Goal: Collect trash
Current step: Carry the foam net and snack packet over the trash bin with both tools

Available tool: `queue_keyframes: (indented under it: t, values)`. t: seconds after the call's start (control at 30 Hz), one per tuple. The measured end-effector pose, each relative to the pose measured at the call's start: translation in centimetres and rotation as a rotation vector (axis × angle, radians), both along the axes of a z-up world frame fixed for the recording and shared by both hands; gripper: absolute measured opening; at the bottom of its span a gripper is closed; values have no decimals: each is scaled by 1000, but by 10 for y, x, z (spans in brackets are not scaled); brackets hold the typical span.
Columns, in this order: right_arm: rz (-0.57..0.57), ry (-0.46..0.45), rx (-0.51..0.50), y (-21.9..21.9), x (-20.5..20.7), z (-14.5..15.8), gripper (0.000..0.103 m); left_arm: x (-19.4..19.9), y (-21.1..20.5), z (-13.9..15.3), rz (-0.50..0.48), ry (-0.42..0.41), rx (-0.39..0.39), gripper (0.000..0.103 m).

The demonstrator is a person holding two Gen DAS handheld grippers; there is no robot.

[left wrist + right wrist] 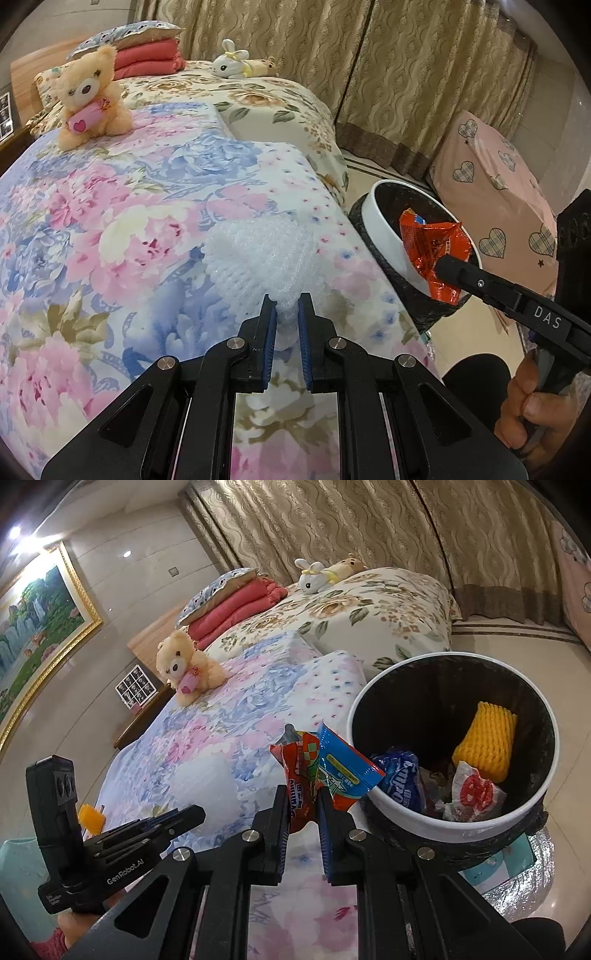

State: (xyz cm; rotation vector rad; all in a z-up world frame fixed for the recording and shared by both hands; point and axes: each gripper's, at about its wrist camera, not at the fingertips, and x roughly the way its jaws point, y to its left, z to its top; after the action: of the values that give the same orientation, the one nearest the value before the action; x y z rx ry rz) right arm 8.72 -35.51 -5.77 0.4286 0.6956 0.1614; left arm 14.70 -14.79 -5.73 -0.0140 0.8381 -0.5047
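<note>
A: L gripper (287,308)?
B: White foam fruit net (258,254) is pinched at its tip, on floral quilt (110,206).
A: R gripper (303,805)?
B: Red/blue snack wrapper (321,771) is clamped, held just beside bin (436,821) rim; yellow foam net (485,746) is seen inside.

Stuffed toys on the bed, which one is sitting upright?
The tan teddy bear holding a pink heart sits upright on the blue and pink quilt. The white rabbit and the small brown toy lie flat farther back.
</note>
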Motion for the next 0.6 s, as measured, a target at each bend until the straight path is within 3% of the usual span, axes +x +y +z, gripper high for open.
queue_keyframes:
  t: [0.6]
  values:
    - [-88,0,15,-46,-9,2,15,-4,-47,14,-96,-16,-5,11]
